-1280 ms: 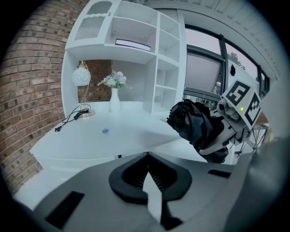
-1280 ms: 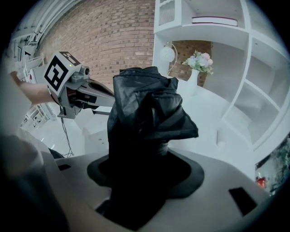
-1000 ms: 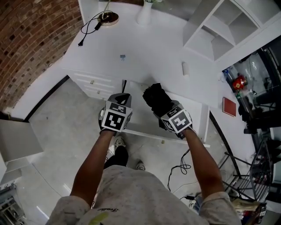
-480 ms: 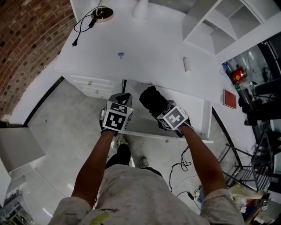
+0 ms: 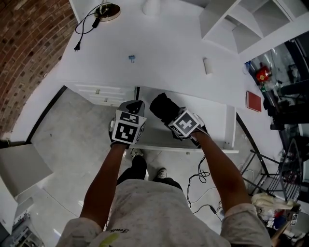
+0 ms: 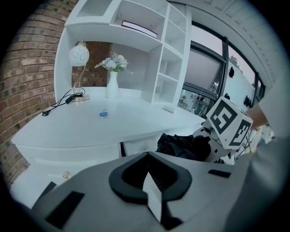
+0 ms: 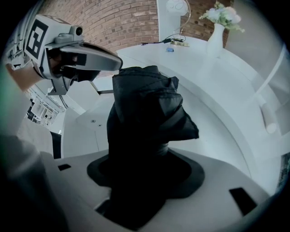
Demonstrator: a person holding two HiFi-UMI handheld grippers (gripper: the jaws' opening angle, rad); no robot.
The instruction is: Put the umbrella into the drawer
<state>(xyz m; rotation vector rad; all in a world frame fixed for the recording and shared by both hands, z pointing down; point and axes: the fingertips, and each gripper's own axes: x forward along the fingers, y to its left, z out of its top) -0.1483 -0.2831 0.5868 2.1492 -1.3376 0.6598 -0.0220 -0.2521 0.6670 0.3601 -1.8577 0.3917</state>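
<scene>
The folded black umbrella (image 5: pixel 162 106) hangs over the left part of the open white drawer (image 5: pixel 215 120), under the desk edge. My right gripper (image 5: pixel 171 116) is shut on it. In the right gripper view the umbrella (image 7: pixel 145 108) fills the middle and hides the jaws. My left gripper (image 5: pixel 136 106) is just left of the drawer's left side, its jaws closed together with nothing between them (image 6: pixel 147 156). The left gripper view has the umbrella (image 6: pixel 181 146) and the right gripper's marker cube to its right.
On the white desk top (image 5: pixel 159 53) lie a blue clip (image 5: pixel 131 58), a lamp base with cable (image 5: pixel 107 9) and a small white cylinder (image 5: pixel 207 66). A shelf unit (image 5: pixel 241 24) stands at the back right. Closed drawers (image 5: pixel 104 91) sit left of the open one.
My right gripper has carried the umbrella a little to the left over the drawer. The left gripper has stayed where it was.
</scene>
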